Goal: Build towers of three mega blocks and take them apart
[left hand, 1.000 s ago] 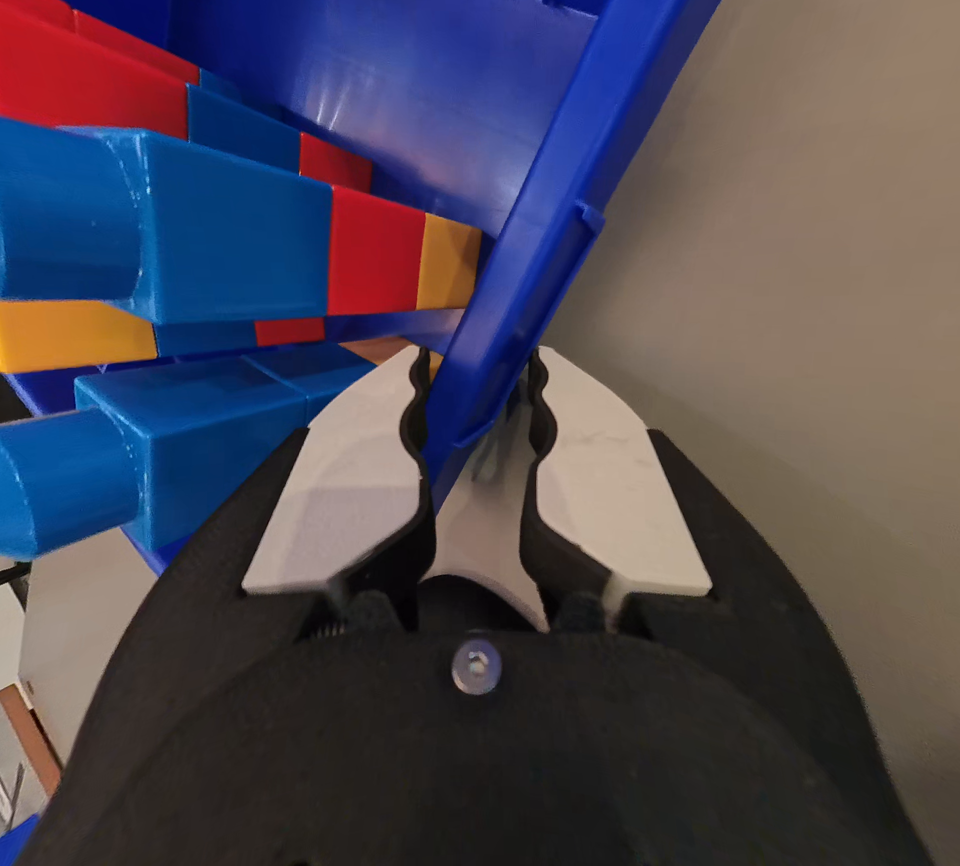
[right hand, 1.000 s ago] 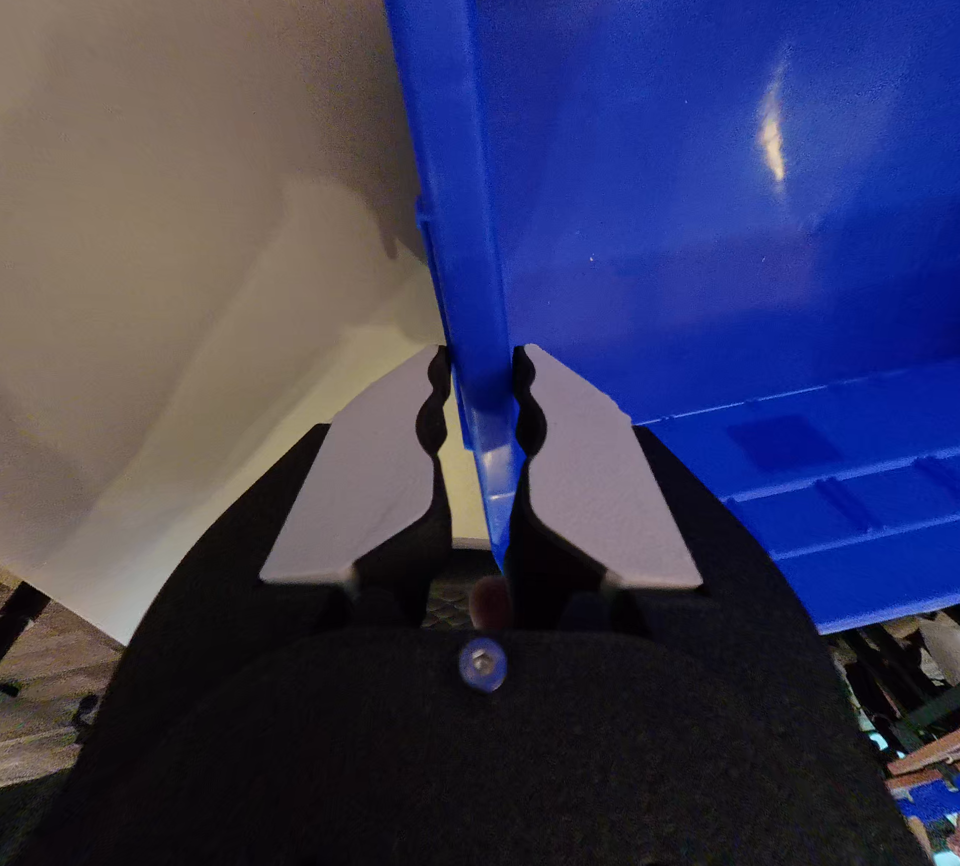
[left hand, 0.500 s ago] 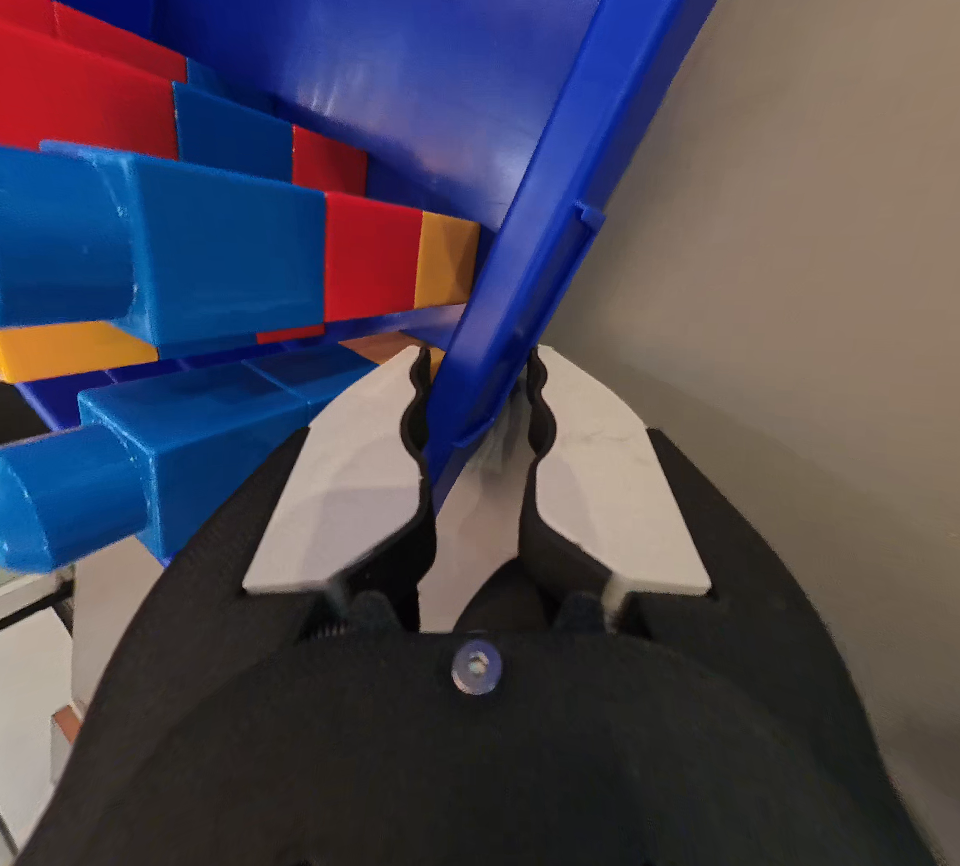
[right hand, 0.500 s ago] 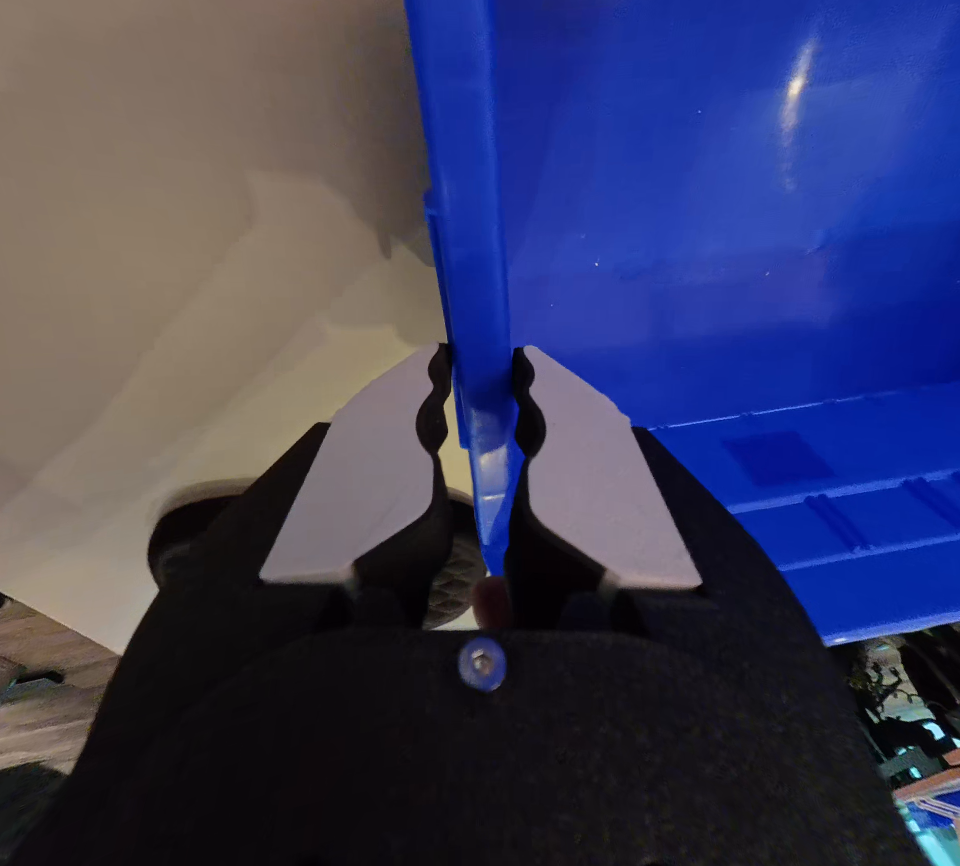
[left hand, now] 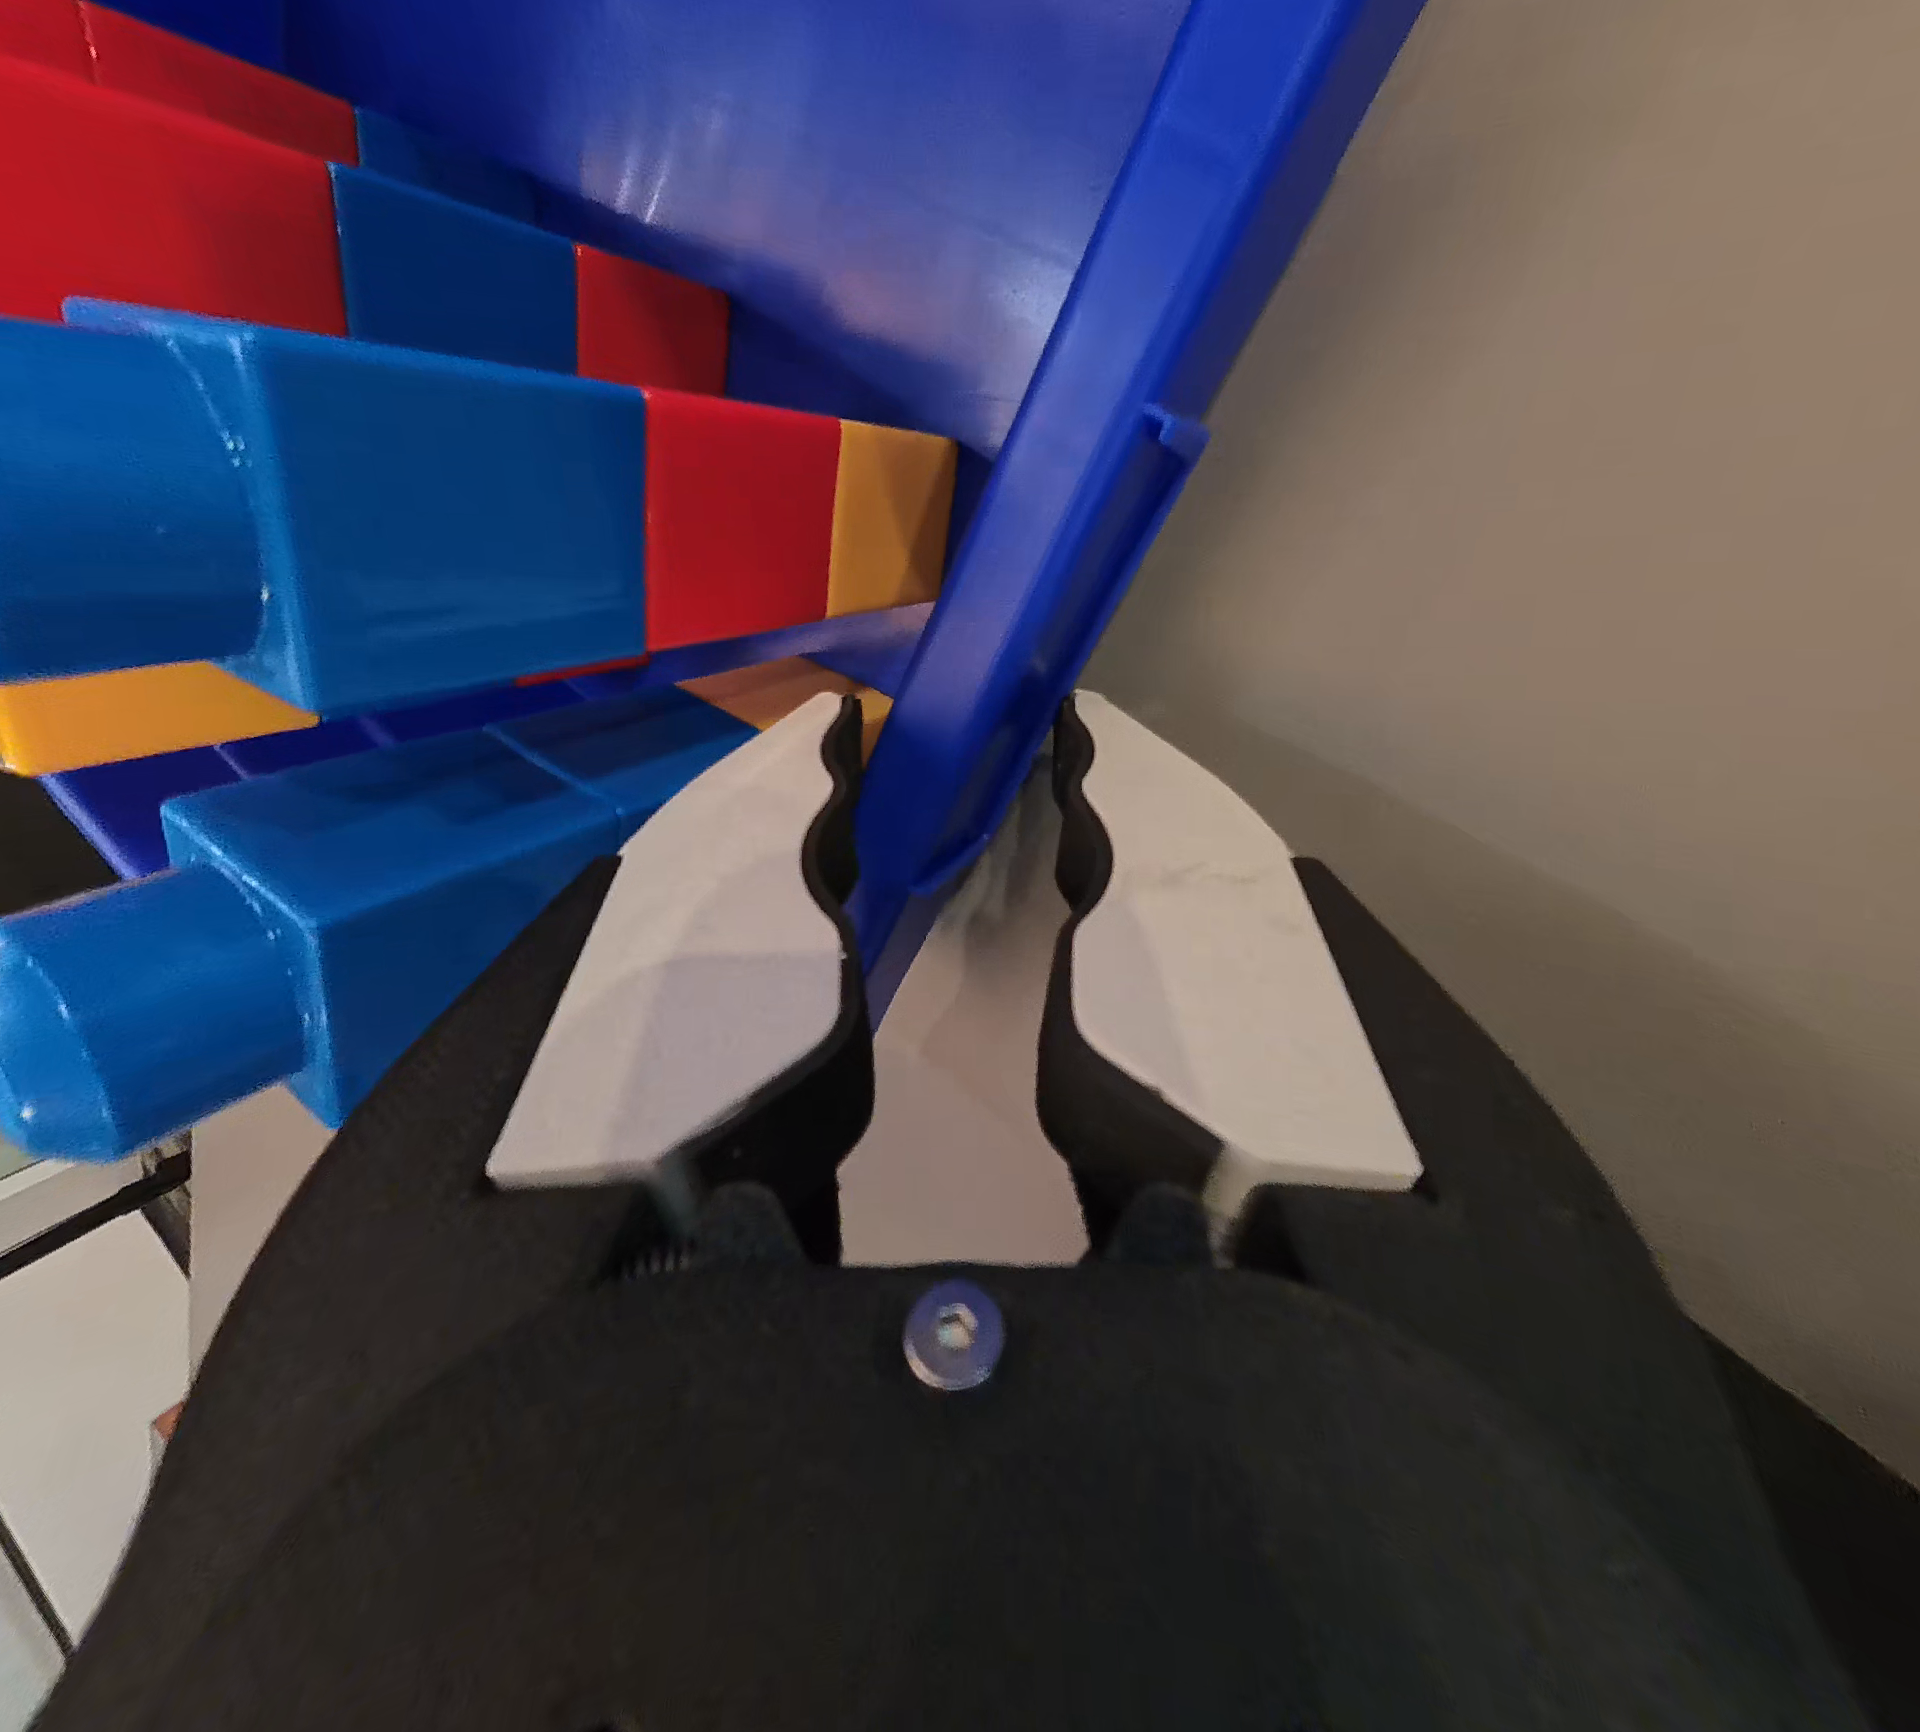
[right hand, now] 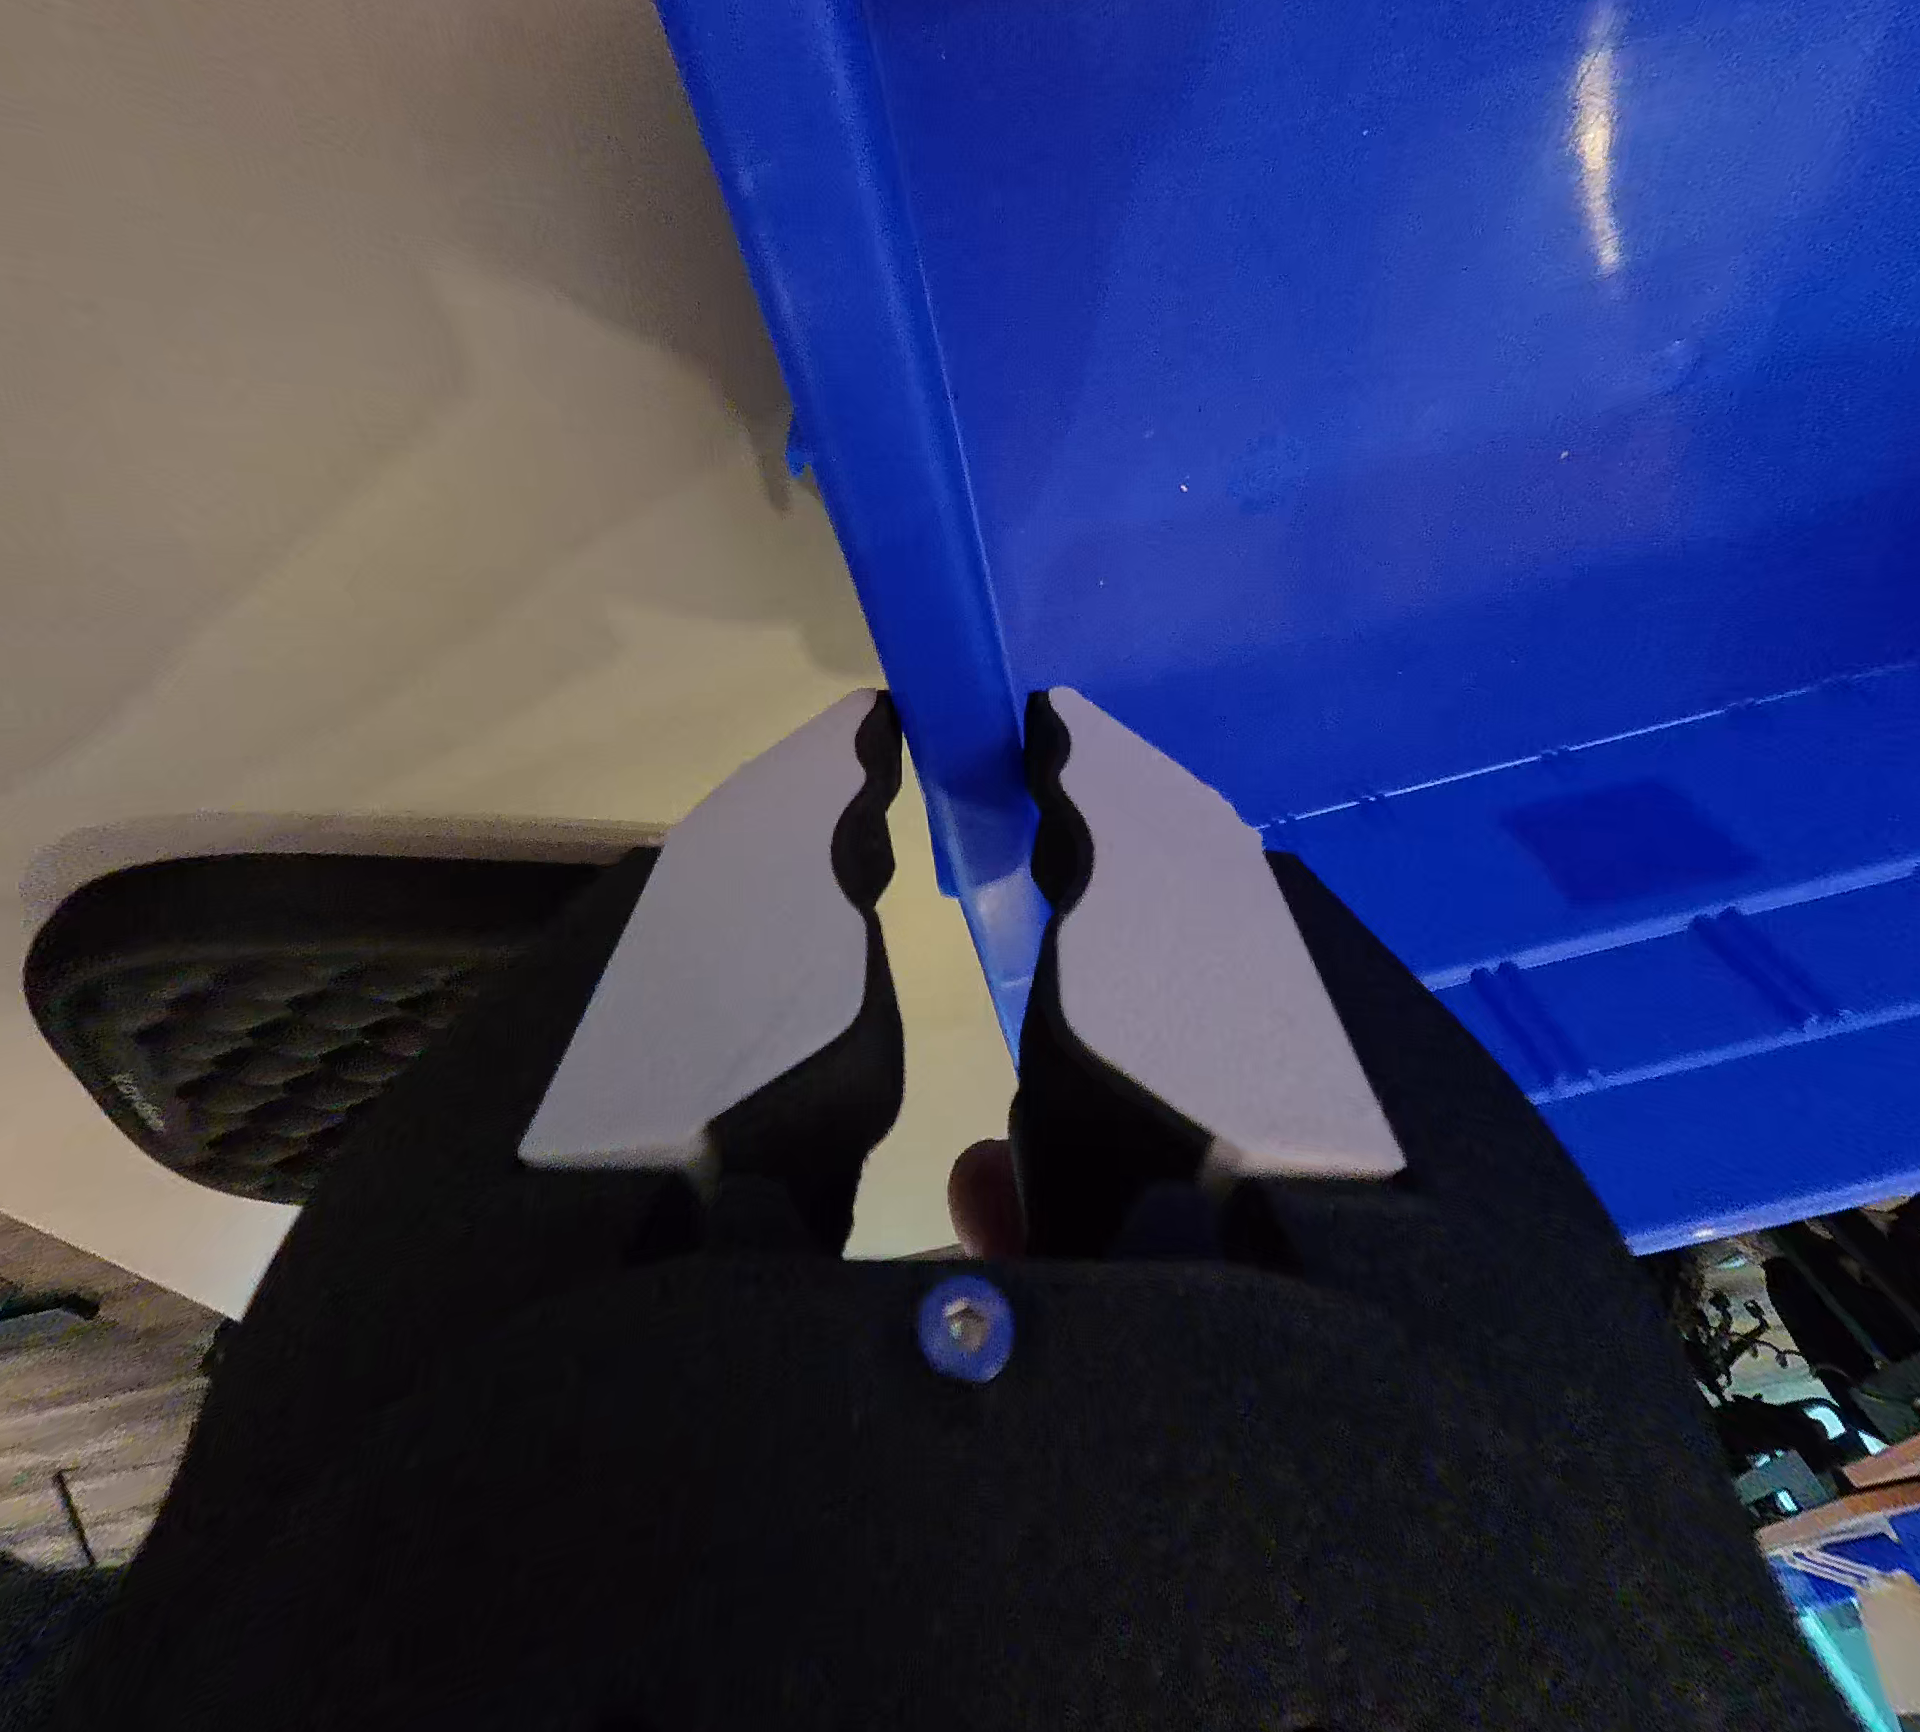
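Left gripper (left hand: 951,809) and right gripper (right hand: 961,809) are each clamping a rim of the blue bin (left hand: 852,155); block towers (left hand: 447,498) are lying lengthwise inside, leftward of left jaws.

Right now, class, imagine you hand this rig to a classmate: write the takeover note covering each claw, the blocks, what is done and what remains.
Left claw: clamped on one rim of the blue bin.
Right claw: clamped on another rim of the same bin, seen from its outer side; the bin is tipped.
Blocks: several joined towers of blue, red and yellow blocks lie on their sides inside the bin, studs pointing toward the left camera.
Done: towers are built.
Left: probably get the towers out, then pull them apart. Keep both grips firm.
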The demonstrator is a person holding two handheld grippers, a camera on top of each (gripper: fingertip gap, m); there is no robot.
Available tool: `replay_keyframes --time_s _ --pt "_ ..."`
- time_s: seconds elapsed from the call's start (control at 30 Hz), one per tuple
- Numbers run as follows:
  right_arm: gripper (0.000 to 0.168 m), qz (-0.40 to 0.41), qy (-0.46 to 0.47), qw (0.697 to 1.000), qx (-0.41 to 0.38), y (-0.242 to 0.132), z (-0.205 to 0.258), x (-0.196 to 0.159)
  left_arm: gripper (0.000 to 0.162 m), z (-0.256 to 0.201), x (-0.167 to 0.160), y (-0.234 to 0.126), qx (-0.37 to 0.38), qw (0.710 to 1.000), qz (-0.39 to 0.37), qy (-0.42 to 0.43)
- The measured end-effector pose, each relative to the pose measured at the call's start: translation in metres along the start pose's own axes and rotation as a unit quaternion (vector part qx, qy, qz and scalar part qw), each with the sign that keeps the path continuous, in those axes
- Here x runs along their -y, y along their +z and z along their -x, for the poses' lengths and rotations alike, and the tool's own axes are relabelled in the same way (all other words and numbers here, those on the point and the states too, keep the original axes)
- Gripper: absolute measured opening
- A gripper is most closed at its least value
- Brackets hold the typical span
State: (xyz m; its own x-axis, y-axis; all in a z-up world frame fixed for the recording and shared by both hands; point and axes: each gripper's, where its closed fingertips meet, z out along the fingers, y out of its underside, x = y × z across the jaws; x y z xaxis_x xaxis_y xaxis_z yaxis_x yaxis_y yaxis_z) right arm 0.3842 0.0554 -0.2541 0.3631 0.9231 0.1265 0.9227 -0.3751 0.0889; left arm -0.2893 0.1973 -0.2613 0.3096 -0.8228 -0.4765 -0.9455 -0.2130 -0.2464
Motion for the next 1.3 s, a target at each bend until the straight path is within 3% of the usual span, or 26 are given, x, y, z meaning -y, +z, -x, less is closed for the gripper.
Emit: replay_keyframes --time_s 0.03,0.8,1.3 --pt "0.023 0.001 0.002 1.000 0.001 0.000 -0.002 -0.002 0.035 0.002 -0.001 0.001 -0.001 1.000 -0.001 0.001" --pt "0.024 0.017 0.007 1.000 -0.006 0.009 -0.041 -0.045 0.035 0.038 -0.017 0.017 -0.013 0.999 0.009 0.033" --pt "0.023 0.015 0.018 1.000 -0.003 0.009 -0.044 -0.042 0.035 0.041 -0.018 0.018 -0.015 0.999 0.011 0.042"
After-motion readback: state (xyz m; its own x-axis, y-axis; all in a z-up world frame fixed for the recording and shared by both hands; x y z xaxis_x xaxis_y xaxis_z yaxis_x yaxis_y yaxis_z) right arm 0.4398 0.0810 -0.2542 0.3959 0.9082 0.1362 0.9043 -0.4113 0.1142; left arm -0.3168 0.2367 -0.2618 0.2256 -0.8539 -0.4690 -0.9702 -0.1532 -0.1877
